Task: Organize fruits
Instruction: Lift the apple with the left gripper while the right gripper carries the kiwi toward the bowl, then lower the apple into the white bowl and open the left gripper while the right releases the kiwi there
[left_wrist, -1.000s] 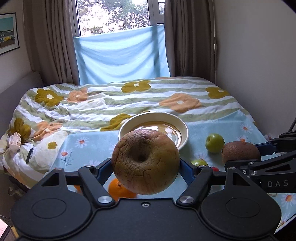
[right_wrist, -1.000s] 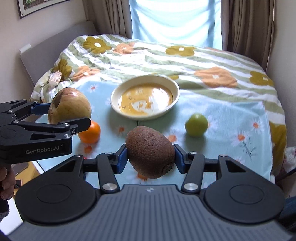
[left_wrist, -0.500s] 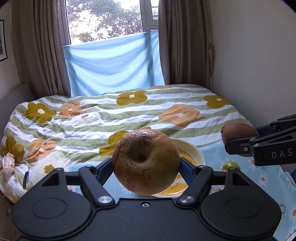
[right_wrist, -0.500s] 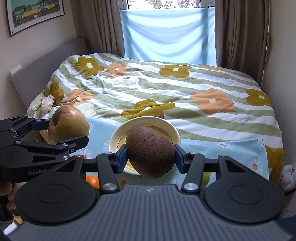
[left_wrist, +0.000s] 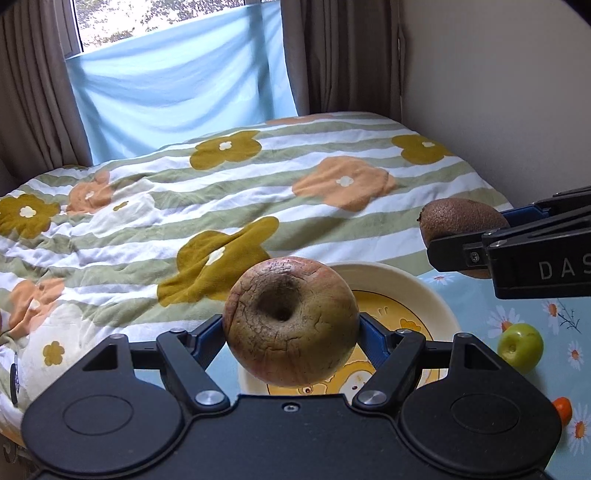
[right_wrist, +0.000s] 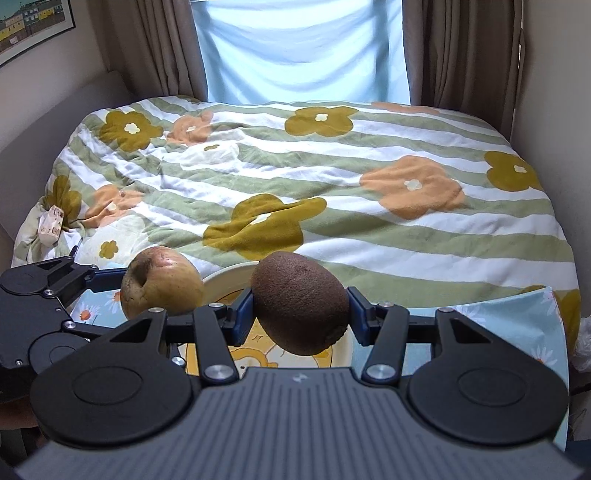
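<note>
Left gripper (left_wrist: 291, 328) clamping brownish apple (left_wrist: 291, 320), hanging over near rim of cream plate (left_wrist: 413, 291). Right gripper (right_wrist: 300, 308) pinching kiwi (right_wrist: 300, 303), hovering above same plate. Green apple (left_wrist: 520, 346) and orange fruit (left_wrist: 562, 409) lying on blue daisy cloth (left_wrist: 565, 314), right of plate.

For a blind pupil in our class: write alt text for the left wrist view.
The left tongs grip a cracked apple above a cream plate on a flowered bed. At right, the right tongs hold a kiwi; a green fruit lies beside the plate.
</note>
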